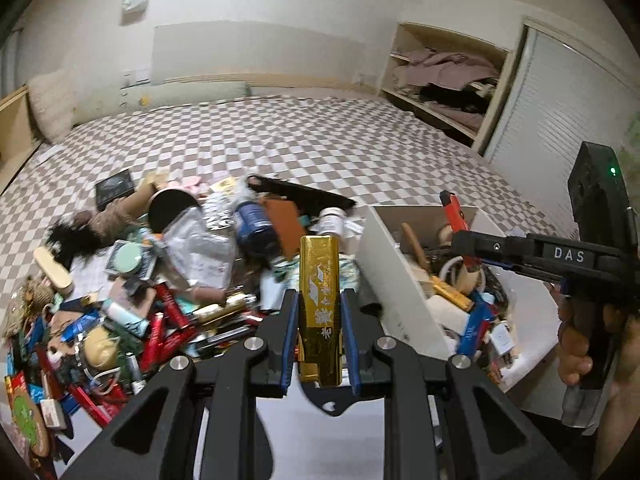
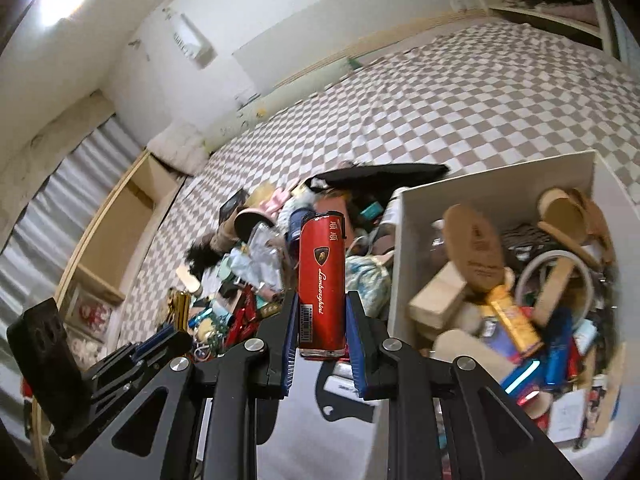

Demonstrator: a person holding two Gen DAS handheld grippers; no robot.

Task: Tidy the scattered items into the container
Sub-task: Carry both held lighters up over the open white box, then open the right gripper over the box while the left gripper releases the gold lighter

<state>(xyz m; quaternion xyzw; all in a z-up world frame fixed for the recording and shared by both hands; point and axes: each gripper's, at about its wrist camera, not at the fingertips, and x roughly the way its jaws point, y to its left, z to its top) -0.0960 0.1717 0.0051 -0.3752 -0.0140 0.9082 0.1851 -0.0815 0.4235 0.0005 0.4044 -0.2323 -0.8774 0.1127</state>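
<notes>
Above the checkered bed [image 1: 320, 136], the left gripper [image 1: 320, 312] is clamped on a gold box [image 1: 320, 304] and the right gripper [image 2: 322, 316] on a red lighter [image 2: 322, 280], each gripped lengthwise for carrying. Both hang near the white container [image 2: 400, 264], already partly filled, beside the scattered pile [image 1: 160, 280].

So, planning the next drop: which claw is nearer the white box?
Right. The right claw, gripping a red lighter, is beside the white box; the left claw is over the pile, farther away.
</notes>
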